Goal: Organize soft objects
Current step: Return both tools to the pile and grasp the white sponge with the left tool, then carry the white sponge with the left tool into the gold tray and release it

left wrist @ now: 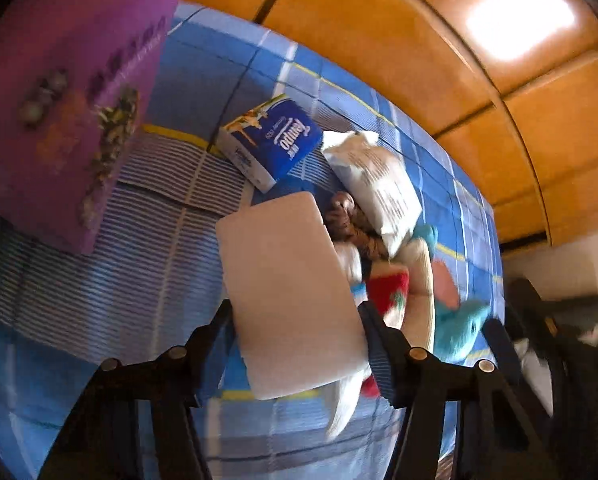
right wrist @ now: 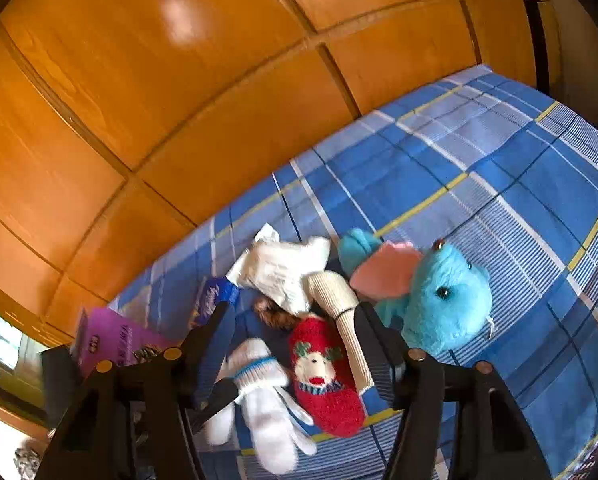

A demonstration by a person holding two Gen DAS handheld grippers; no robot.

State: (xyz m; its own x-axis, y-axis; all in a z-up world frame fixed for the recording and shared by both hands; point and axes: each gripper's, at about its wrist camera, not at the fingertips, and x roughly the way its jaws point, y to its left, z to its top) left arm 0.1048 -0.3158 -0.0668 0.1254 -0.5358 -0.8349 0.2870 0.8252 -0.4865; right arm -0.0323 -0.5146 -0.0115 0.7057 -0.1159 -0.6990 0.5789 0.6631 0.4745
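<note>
My left gripper [left wrist: 295, 316] is shut on a white tissue pack [left wrist: 291, 292] and holds it above the blue plaid bed [left wrist: 171, 240]. Beyond it lie a blue Tempo tissue pack [left wrist: 275, 140], a white wipes pouch [left wrist: 379, 184], a brown plush [left wrist: 351, 224], a red sock [left wrist: 387, 288] and a blue plush elephant [left wrist: 459, 324]. My right gripper [right wrist: 295, 320] is open over the pile. Between its fingers lie the red reindeer sock [right wrist: 323, 376], a cream sock [right wrist: 343, 304] and white socks [right wrist: 263, 392]. The blue elephant [right wrist: 435, 292] lies to its right, the white pouch [right wrist: 283, 268] behind.
A purple box [left wrist: 71, 96] stands on the bed at left; it also shows in the right wrist view [right wrist: 115, 340]. An orange wooden wardrobe [right wrist: 179, 100] runs along the far side of the bed. The plaid bed cover [right wrist: 519, 200] stretches to the right.
</note>
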